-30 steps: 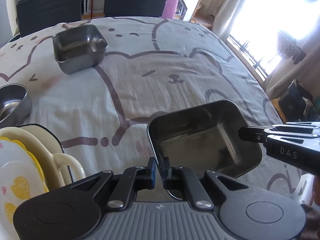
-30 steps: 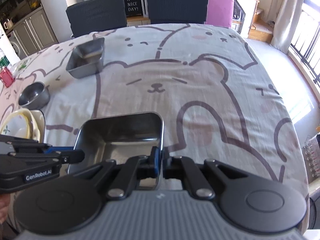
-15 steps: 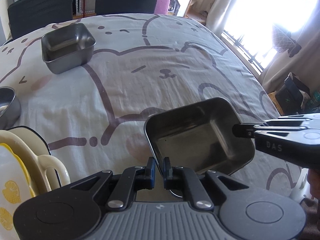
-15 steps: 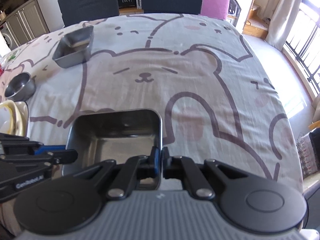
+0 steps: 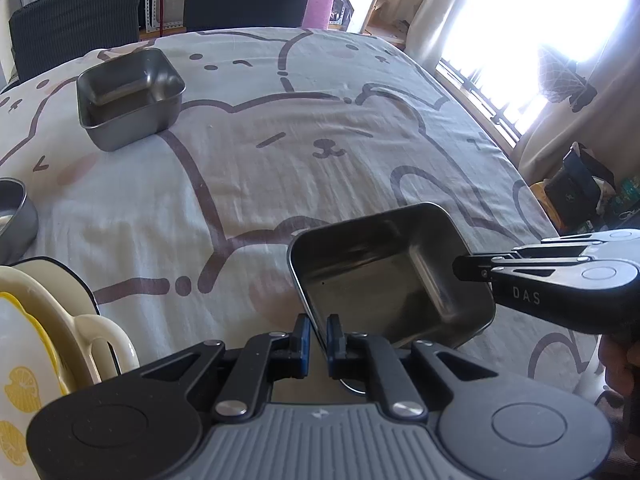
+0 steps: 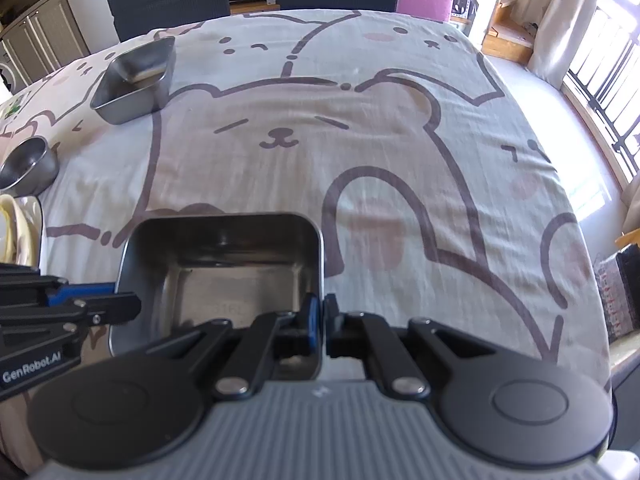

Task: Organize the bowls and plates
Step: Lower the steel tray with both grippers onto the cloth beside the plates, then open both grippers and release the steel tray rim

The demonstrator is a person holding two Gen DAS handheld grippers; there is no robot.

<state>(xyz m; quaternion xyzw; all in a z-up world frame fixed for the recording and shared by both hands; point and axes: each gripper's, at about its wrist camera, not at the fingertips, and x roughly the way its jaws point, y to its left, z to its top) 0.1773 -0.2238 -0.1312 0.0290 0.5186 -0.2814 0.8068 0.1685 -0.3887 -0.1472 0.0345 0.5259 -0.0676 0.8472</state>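
We've got the near square steel tray [image 5: 390,276] pinched on two opposite walls: left gripper [image 5: 318,338] has its blue-padded fingers [image 5: 303,340] clamped over the left rim wall, right gripper [image 6: 320,326] is clamped over the right rim wall. Two-sided grip makes sense: thin rim, slick steel, and a single pinch would let it swing. In the left wrist view the tray sits tilted, far edge higher, so we judge it's lifted off the cloth-covered bench [image 6: 400,128], though contact underneath is hard to confirm through the fisheye. The tray is at the near edge of the bench, empty inside. The matching square tray [image 5: 130,98] sits well apart at the far left, open side up, so that's the likely nesting target: same shape, stacks clean. The round steel bowl [image 6: 28,164] is on the left, near the cream handled dish [image 5: 80,320] and the lemon-print plate [image 5: 18,384], which look grouped as a separate pile. Likely next move: carry left and forward, keep both grips level so neither wall slips. Risk: uneven pull between hands could twist the rim out of one pinch.
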